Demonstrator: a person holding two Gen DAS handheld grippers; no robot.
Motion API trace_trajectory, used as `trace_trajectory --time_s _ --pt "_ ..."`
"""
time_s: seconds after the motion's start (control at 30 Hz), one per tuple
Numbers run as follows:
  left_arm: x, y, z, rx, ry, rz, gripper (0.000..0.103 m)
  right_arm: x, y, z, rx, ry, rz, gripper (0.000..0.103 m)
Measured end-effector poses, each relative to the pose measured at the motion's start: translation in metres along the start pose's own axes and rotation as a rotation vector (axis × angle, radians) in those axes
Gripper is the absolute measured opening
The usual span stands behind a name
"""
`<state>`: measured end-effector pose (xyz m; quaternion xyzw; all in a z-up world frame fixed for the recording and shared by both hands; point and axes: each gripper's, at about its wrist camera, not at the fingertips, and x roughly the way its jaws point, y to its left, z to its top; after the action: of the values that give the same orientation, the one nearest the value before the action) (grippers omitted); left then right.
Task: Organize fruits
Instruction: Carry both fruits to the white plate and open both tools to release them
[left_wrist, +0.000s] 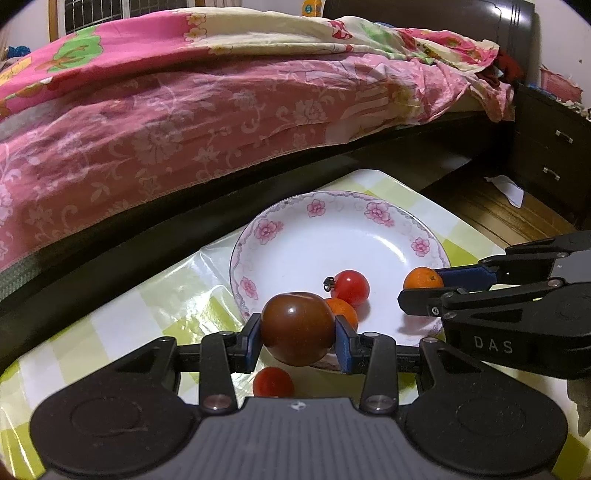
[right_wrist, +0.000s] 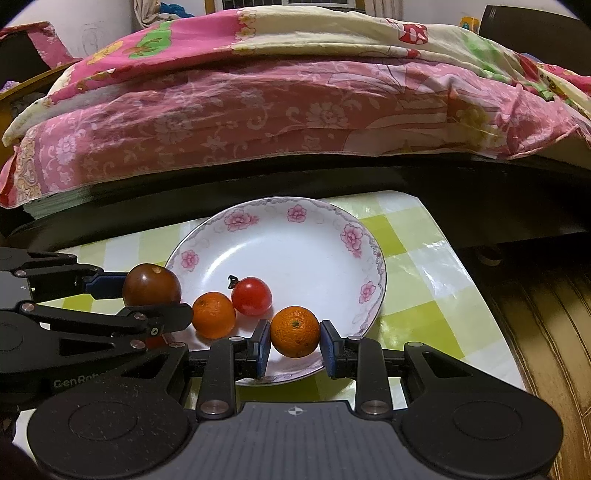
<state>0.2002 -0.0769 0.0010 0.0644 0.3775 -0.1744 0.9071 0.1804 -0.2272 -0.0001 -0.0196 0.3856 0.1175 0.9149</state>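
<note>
Left claw (left_wrist: 298, 338) grips dark tomato (left_wrist: 297, 326), right claw (right_wrist: 294, 345) grips orange (right_wrist: 294, 331) over plate (right_wrist: 314, 243)

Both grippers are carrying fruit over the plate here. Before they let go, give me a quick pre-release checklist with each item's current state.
1. Left gripper grips the dark tomato between both pads: ok.
2. Right gripper grips the small orange: ok.
3. Small orange over the plate: ok.
4. Dark tomato fully over the plate, not its near rim: cannot tell.
5. Free plate surface beside the red tomato and other orange: ok.
6. All fruit collected: not ok, a red tomato lies on the tablecloth.
</note>
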Motion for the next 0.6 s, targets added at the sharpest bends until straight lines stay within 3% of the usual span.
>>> trace_trajectory --time_s 0.6 --pt "0.009 0.005 0.003 -0.024 -0.001 -0.025 0.048 0.014 0.003 -0.003 0.001 0.018 0.003 0.025"
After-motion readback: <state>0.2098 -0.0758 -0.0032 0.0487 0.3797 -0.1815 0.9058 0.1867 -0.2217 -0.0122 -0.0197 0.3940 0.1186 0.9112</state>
